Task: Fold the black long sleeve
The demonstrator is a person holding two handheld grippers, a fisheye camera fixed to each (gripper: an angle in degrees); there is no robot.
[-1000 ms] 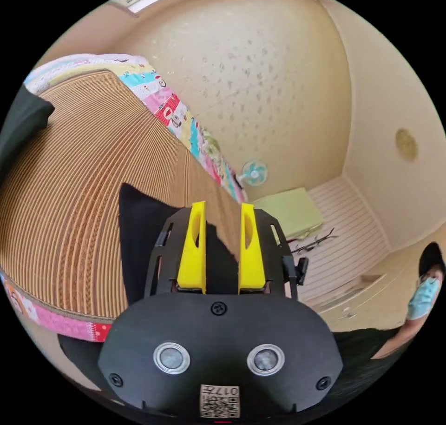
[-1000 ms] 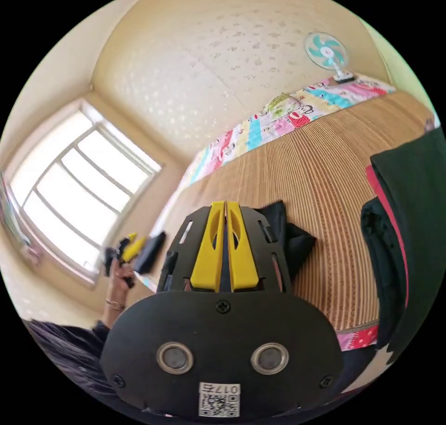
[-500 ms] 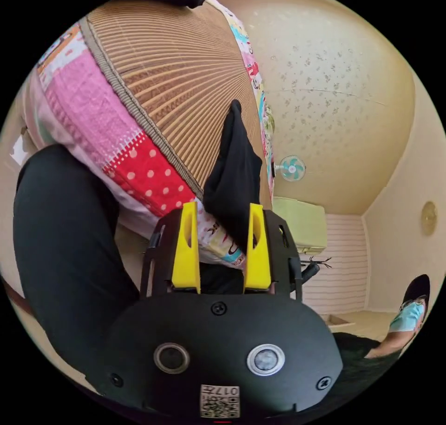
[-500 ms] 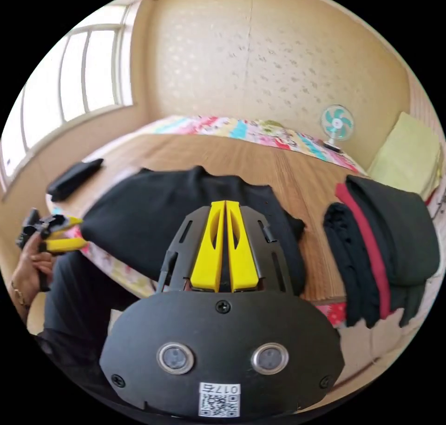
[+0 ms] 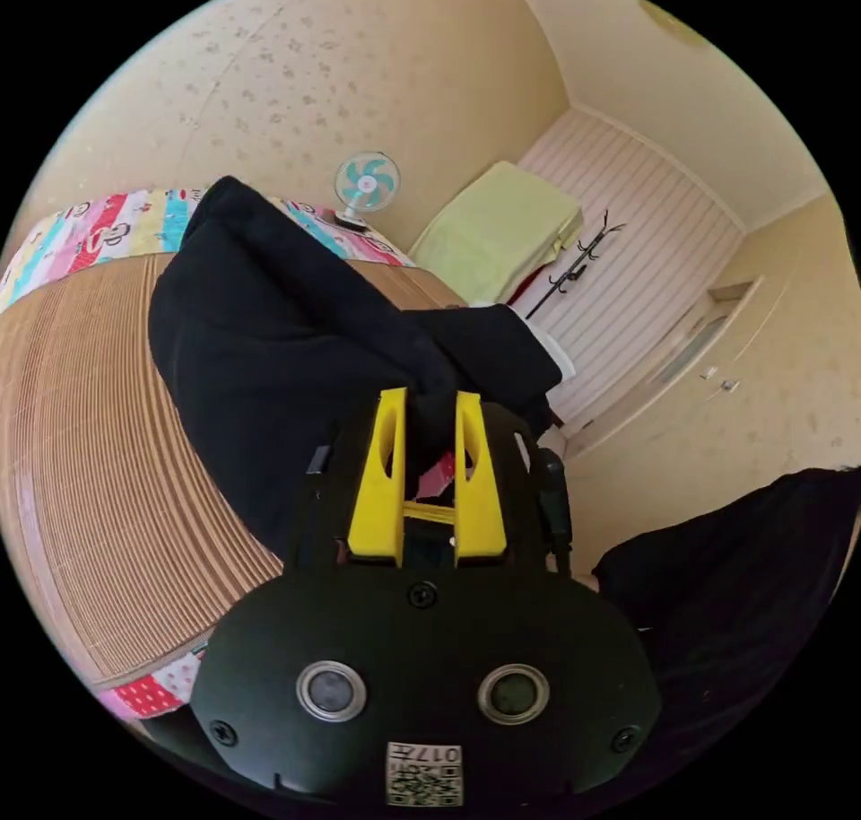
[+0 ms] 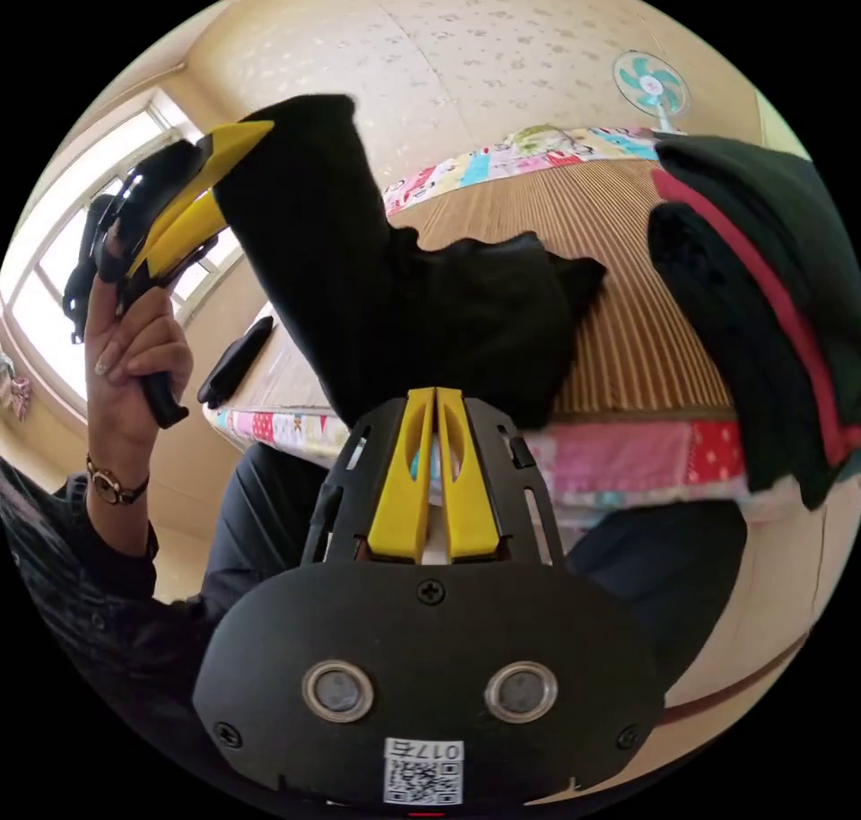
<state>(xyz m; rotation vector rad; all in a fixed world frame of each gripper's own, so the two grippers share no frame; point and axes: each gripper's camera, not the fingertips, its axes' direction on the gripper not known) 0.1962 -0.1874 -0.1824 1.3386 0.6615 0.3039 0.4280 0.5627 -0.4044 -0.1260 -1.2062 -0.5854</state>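
The black long sleeve [image 5: 269,318] lies partly on the striped straw mat [image 5: 81,425] of a bed. My left gripper [image 5: 429,398] is shut on a bunch of its fabric. In the right gripper view a hand [image 6: 134,344] holds that left gripper [image 6: 235,161] up at the left, and the black long sleeve [image 6: 430,309] hangs from it down onto the mat [image 6: 619,318]. My right gripper [image 6: 435,392] has its jaws pressed together at the garment's lower edge, where the cloth drapes over the bed's patchwork border.
A pile of folded dark clothes [image 6: 762,291] with a red stripe sits on the mat's right side. A small black object [image 6: 235,362] lies on the far left of the bed. A fan [image 5: 366,183] and a green cushion [image 5: 498,228] stand by the wall. The person's dark-clothed legs [image 6: 269,515] are close to the bed.
My left gripper's jaws have narrowed onto black cloth and raised it off the mat. Both views have swung a lot. The right jaws have stayed pressed together.
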